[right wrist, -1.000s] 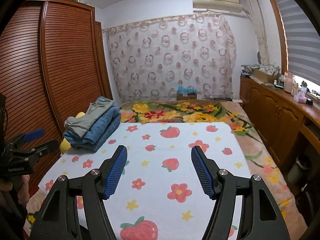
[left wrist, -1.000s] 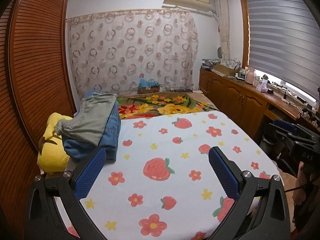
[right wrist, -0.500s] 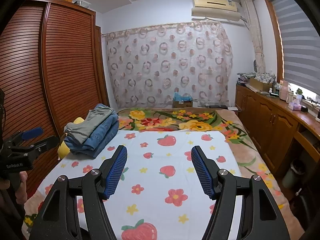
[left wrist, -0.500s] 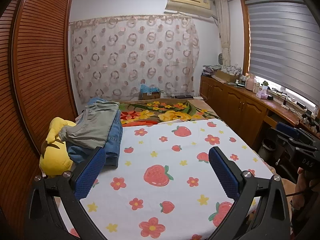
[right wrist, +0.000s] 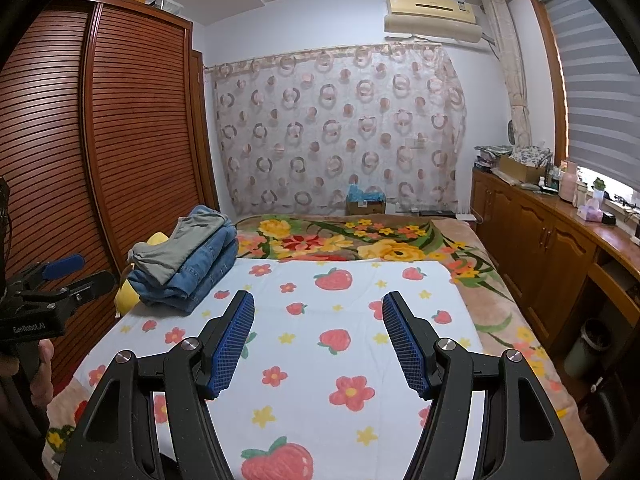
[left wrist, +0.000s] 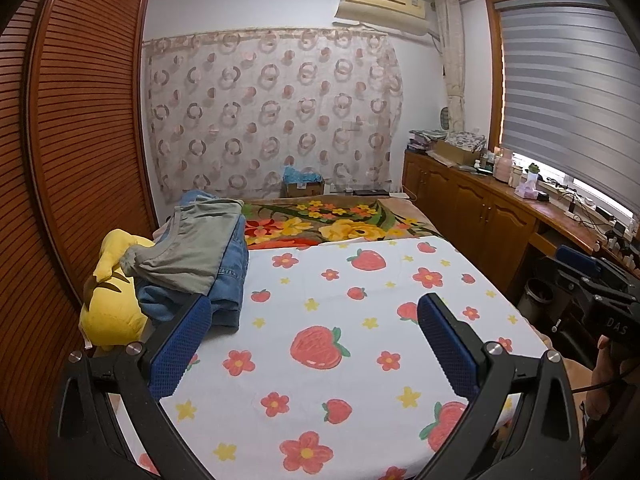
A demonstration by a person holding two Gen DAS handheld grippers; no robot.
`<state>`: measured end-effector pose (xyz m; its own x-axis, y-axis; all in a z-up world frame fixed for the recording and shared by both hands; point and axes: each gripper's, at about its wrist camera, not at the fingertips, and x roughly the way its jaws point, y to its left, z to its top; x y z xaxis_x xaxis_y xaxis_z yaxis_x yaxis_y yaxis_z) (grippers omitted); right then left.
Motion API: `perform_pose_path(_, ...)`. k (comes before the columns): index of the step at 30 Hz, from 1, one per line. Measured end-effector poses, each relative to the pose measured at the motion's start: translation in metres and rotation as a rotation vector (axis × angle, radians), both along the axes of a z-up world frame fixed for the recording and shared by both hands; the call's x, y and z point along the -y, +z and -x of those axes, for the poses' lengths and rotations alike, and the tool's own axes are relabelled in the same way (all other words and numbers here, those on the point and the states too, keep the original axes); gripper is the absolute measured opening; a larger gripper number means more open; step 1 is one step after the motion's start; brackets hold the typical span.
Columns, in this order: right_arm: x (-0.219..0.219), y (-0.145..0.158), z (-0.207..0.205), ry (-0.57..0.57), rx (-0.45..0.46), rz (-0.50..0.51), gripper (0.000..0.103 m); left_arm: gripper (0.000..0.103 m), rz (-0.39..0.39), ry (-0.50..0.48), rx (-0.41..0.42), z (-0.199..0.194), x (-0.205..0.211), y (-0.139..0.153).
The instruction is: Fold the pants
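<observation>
A stack of folded pants lies at the bed's left edge: grey-green pants [left wrist: 188,248] on top of blue jeans [left wrist: 230,280]. The stack also shows in the right wrist view, grey pants [right wrist: 176,246] over jeans [right wrist: 200,268]. My left gripper [left wrist: 312,312] is open and empty, held above the near end of the bed, with the stack just beyond its left finger. My right gripper [right wrist: 318,312] is open and empty over the strawberry sheet [right wrist: 340,320]. Each gripper shows in the other's view: the left [right wrist: 56,284], the right [left wrist: 592,280].
A yellow plush toy [left wrist: 108,304] lies under the stack by the wooden wardrobe [left wrist: 80,140]. A floral blanket [left wrist: 340,224] covers the bed's far end. A wooden cabinet [left wrist: 492,216] with clutter runs along the right wall. A bin [right wrist: 592,344] stands beside the bed.
Both grippers have pulled back and tilted up, so the bed looks farther and more of the room shows. Both stayed open and empty. The pants stack has not moved.
</observation>
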<state>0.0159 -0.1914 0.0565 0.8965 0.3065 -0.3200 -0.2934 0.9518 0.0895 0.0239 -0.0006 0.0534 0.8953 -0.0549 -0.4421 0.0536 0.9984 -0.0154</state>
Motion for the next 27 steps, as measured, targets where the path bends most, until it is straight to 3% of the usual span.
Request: perform_pose_path(27, 0.0071, -0.0016, -0.0022, 0.004, 0.005, 0.006, 0.069, 0.103, 0.002, -0.002, 0.001, 0.0002, -0.0016, 0.0001)
